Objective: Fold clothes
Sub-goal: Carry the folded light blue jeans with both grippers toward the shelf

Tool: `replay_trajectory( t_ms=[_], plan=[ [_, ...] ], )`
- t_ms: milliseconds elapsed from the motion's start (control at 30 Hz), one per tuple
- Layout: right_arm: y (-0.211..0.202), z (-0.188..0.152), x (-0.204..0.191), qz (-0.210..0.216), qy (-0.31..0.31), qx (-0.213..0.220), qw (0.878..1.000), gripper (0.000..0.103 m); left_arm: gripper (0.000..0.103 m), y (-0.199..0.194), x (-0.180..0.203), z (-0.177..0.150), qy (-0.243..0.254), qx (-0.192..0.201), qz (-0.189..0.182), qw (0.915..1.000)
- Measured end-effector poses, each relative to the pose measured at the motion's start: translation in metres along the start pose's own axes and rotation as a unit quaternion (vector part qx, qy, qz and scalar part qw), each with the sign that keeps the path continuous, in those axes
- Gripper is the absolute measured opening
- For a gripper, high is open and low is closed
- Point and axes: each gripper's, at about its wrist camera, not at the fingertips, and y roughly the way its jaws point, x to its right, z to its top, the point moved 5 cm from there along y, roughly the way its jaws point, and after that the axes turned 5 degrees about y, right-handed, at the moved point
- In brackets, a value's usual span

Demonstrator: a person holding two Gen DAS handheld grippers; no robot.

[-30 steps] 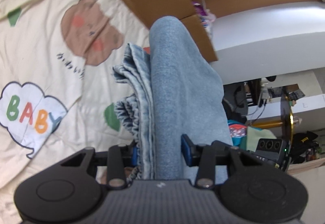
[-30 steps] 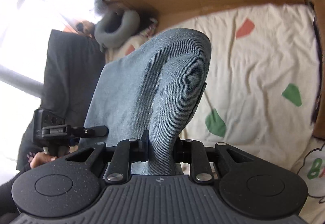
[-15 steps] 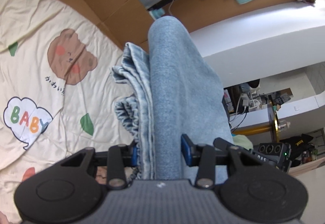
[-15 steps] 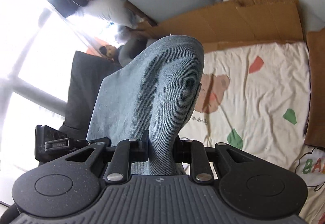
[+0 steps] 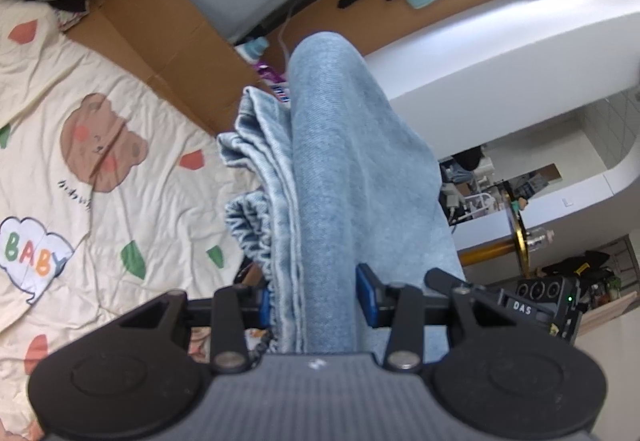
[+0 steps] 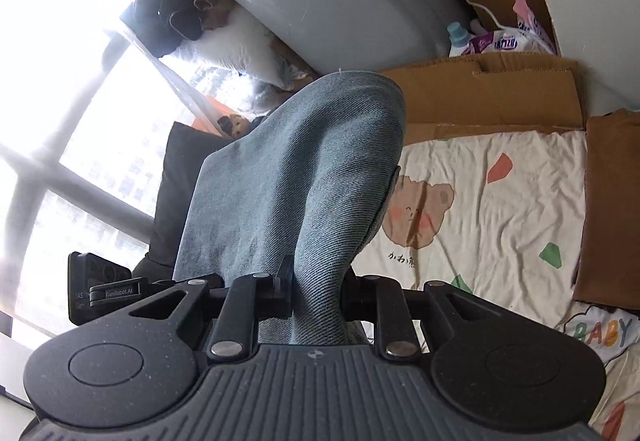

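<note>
Jeans (image 5: 340, 177): I am clamping them in left gripper (image 5: 316, 299) and right gripper (image 6: 316, 291), length running away from both cameras, far end hiding behind its own fold.

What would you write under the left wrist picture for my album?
Left gripper clamps folded blue jeans above a bear-print blanket.
</note>
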Motion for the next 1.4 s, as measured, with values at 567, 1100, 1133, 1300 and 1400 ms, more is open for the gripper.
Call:
replay_trajectory(
  t_ms=[567, 1100, 1133, 1300, 1400],
  plan=[
    [-0.118, 0.028, -0.008, -0.042, -0.016, 0.072, 0.996, 0.021, 0.043, 0.040, 0.098, 0.015, 0.054, -0.010, -0.051, 0.9972],
    [-0.172, 0.062, 0.053, -0.045, -0.014, 0.103, 0.994, 0.021, 0.043, 0.115, 0.144, 0.020, 0.062, -0.023, -0.053, 0.9964],
    [-0.171, 0.065, 0.061, -0.048, -0.012, 0.102, 0.994, 0.021, 0.043, 0.122, 0.142, 0.019, 0.059, -0.024, -0.054, 0.9966],
    [-0.162, 0.075, 0.100, -0.066, 0.000, 0.104, 0.992, 0.021, 0.043, 0.164, 0.131, 0.020, 0.047, -0.044, -0.057, 0.9962],
    [-0.155, 0.080, 0.127, -0.077, 0.011, 0.112, 0.991, 0.021, 0.043, 0.192, 0.126, 0.024, 0.055, -0.055, -0.061, 0.9951]
  ],
)
